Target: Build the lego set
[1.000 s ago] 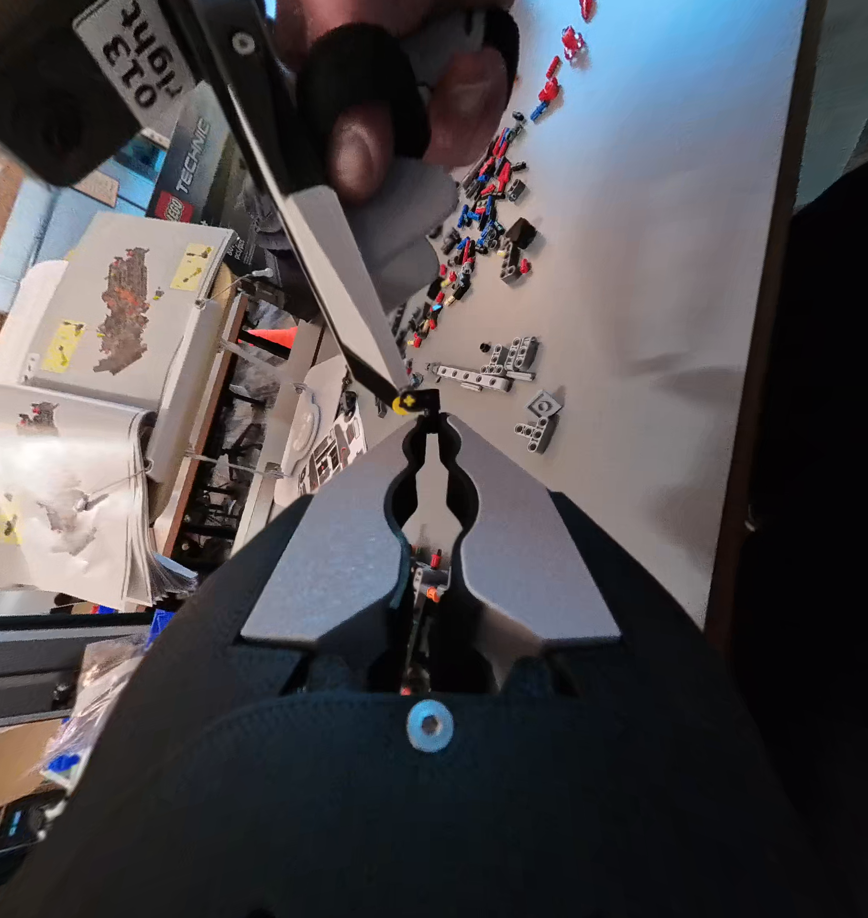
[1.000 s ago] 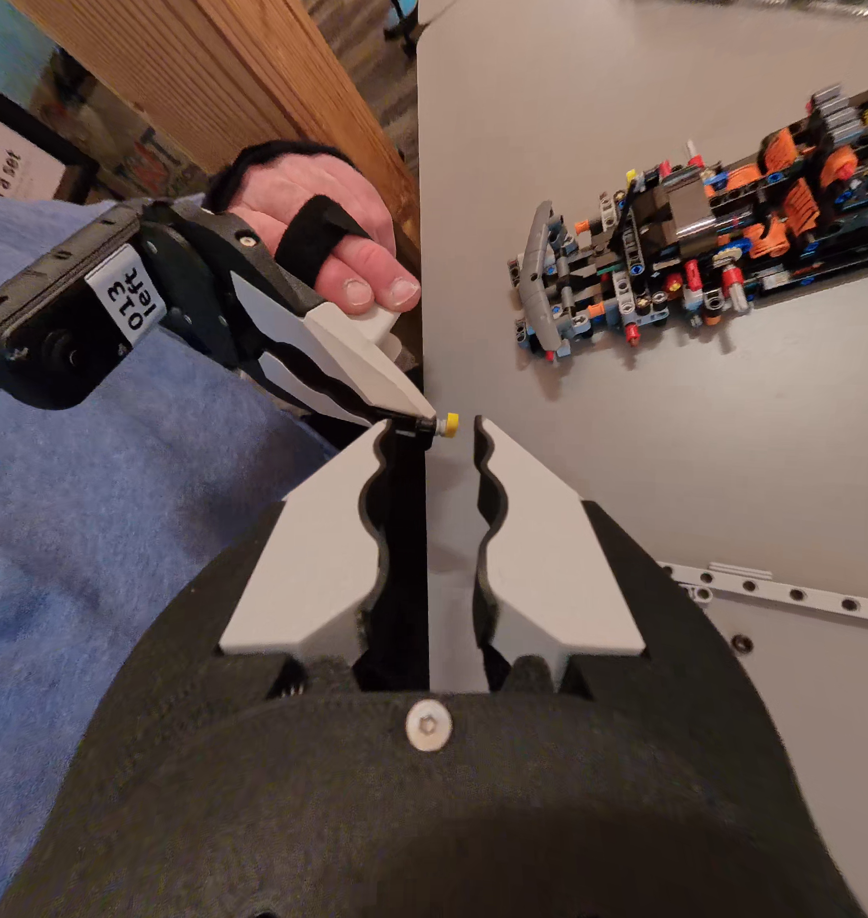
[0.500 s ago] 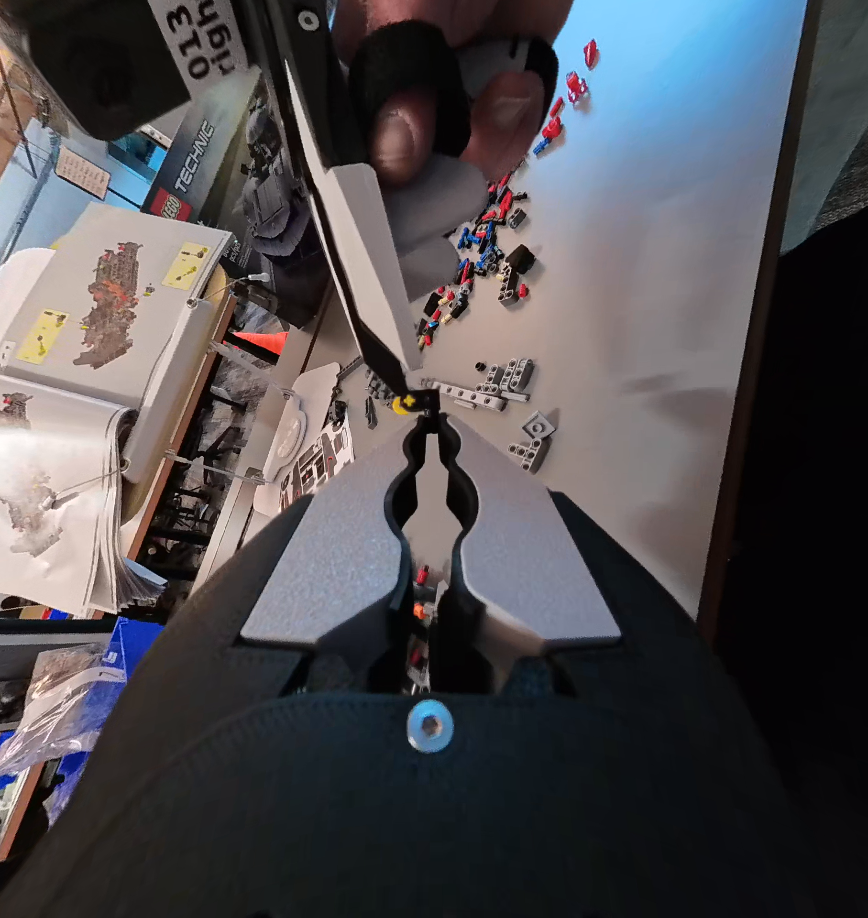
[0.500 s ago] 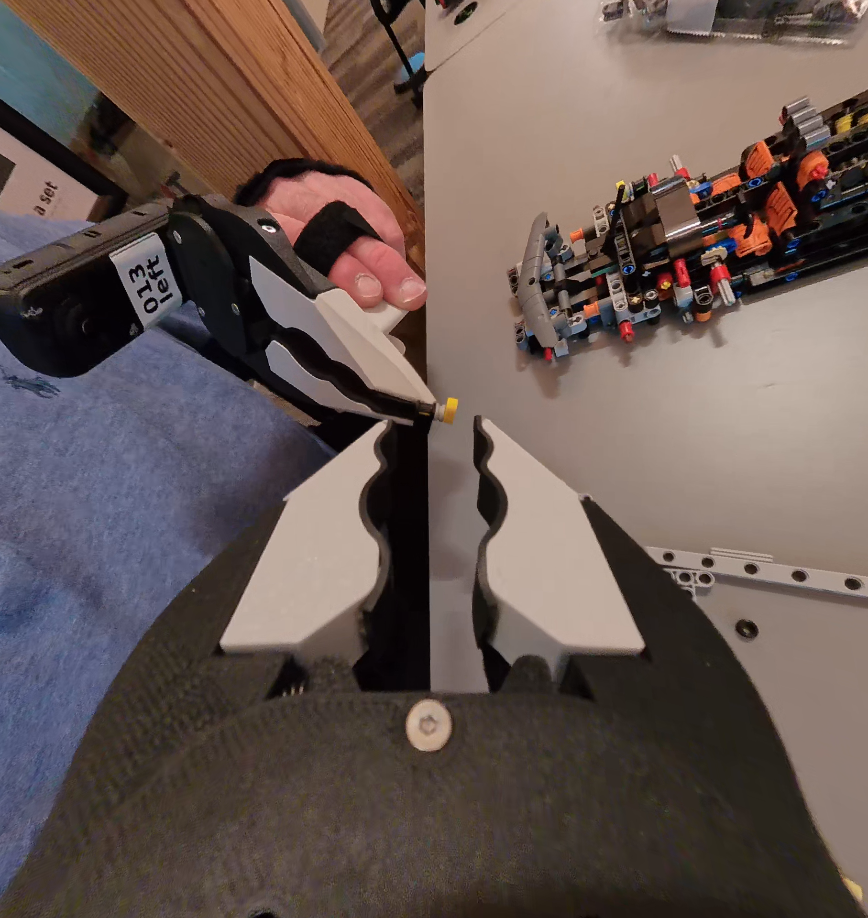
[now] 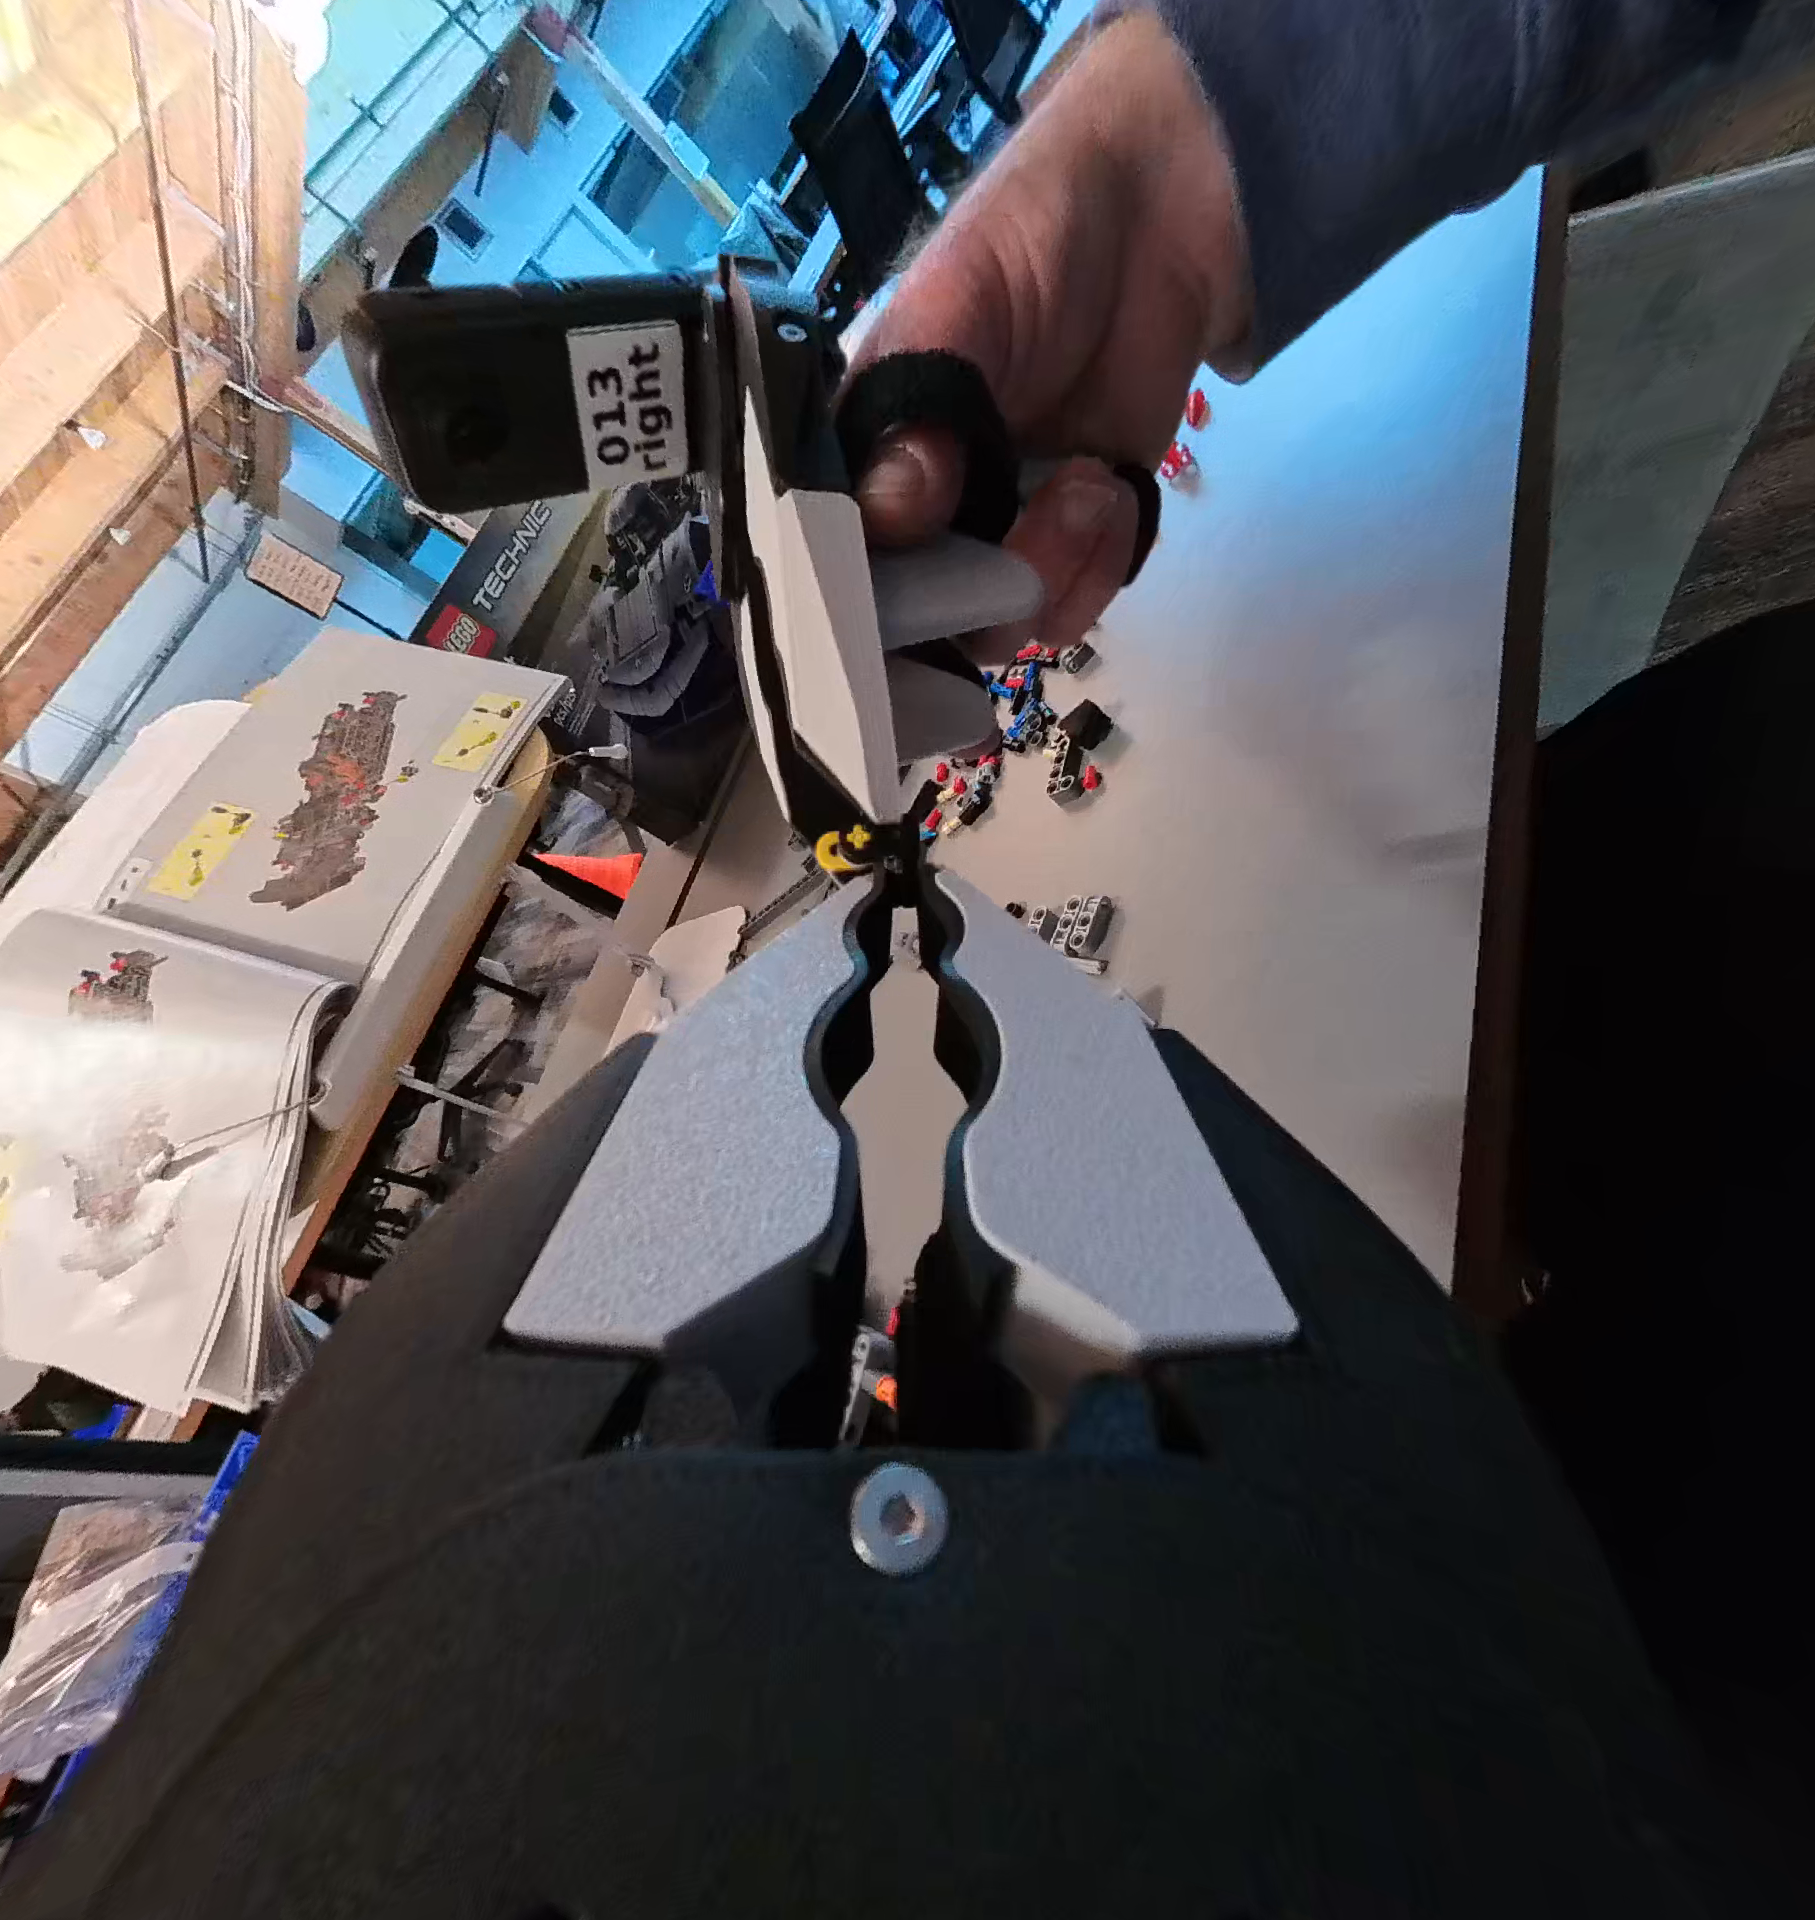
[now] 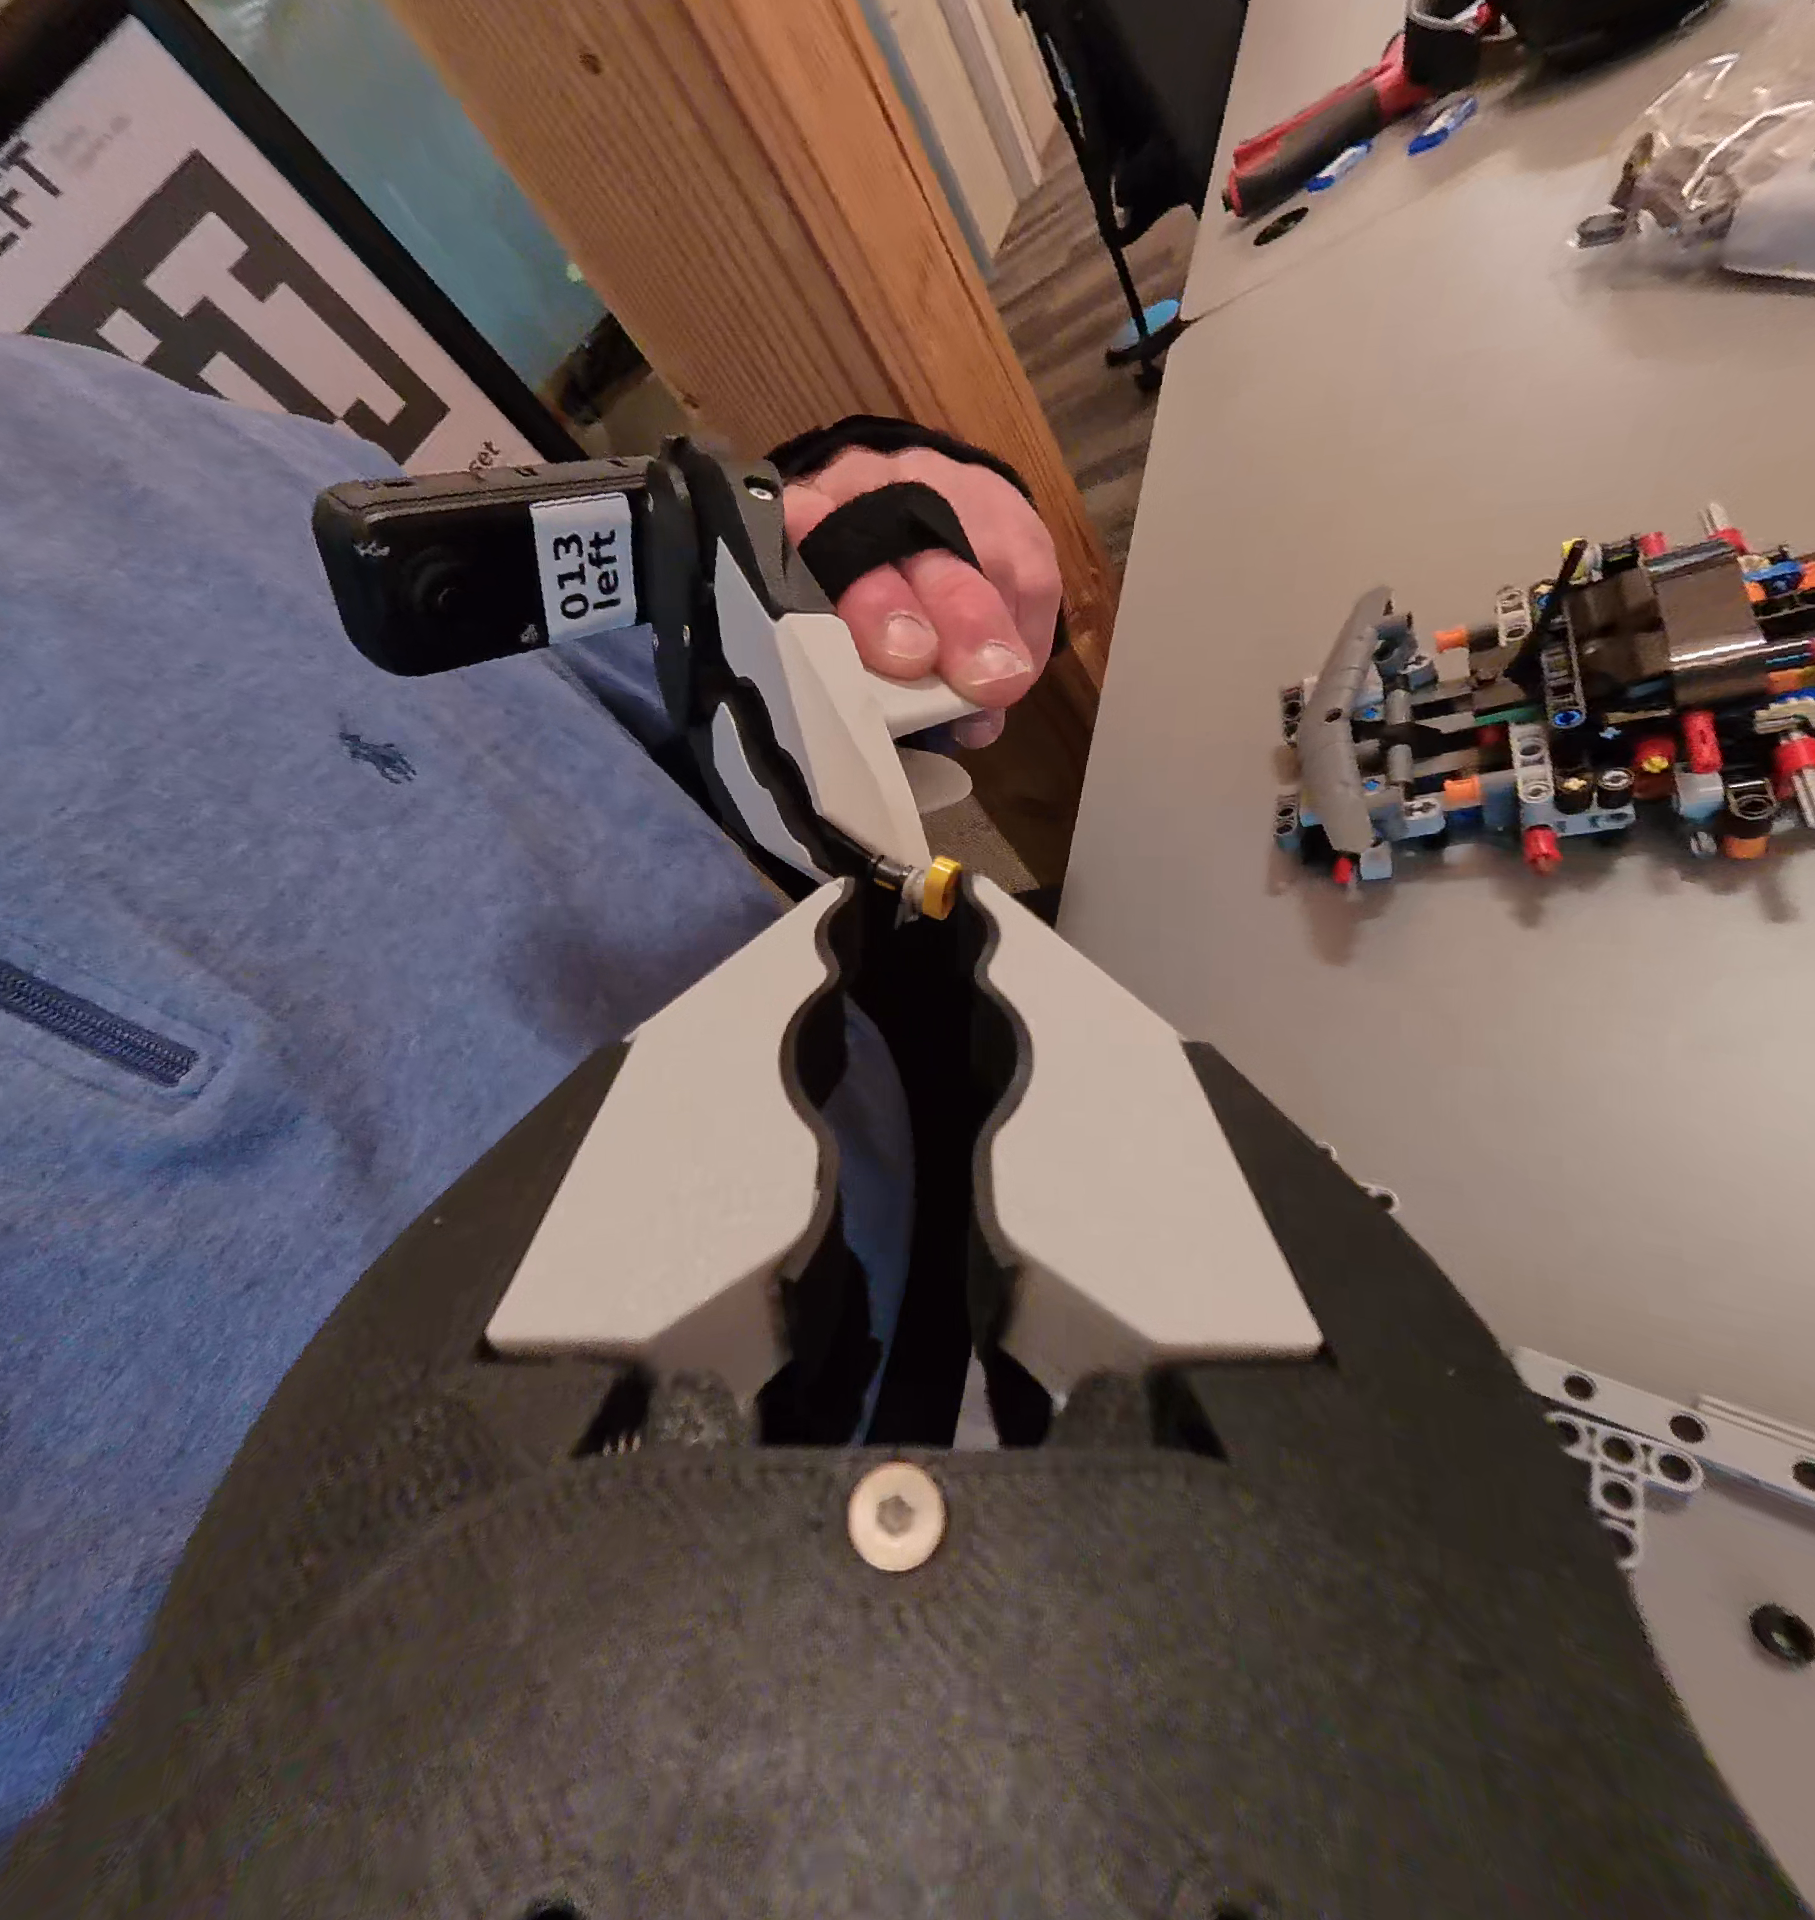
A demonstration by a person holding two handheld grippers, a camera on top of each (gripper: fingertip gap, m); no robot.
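My left gripper (image 5: 898, 883) is shut on a short black pin with a yellow bush (image 5: 838, 847) at its end, held in the air off the table's edge. In the right wrist view the left gripper (image 6: 861, 857) comes in from the upper left, and the yellow bush (image 6: 942, 873) sits between my right gripper's (image 6: 908, 883) narrowed fingertips. The right gripper (image 5: 872, 816) also shows from above in the left wrist view, tips on the piece. The part-built Lego model (image 6: 1568, 727) lies on the grey table (image 6: 1402, 1039).
Loose red, blue and black pieces (image 5: 1017, 727) and grey beams (image 5: 1074, 920) lie on the table. An open instruction book (image 5: 259, 883) and the set's box (image 5: 591, 603) stand at the left. A grey holed beam (image 6: 1713, 1455) and a plastic bag (image 6: 1734, 177) are nearby. My two grippers' fingertips are within a few centimetres of each other. Both grippers' tips are roughly 20 centimeters from the part-built Lego model (image 6: 1568, 727).
Both grippers have lifted and tilted, staying tip to tip. The right gripper's jaws have narrowed around the yellow bush; the left stays shut on the pin.
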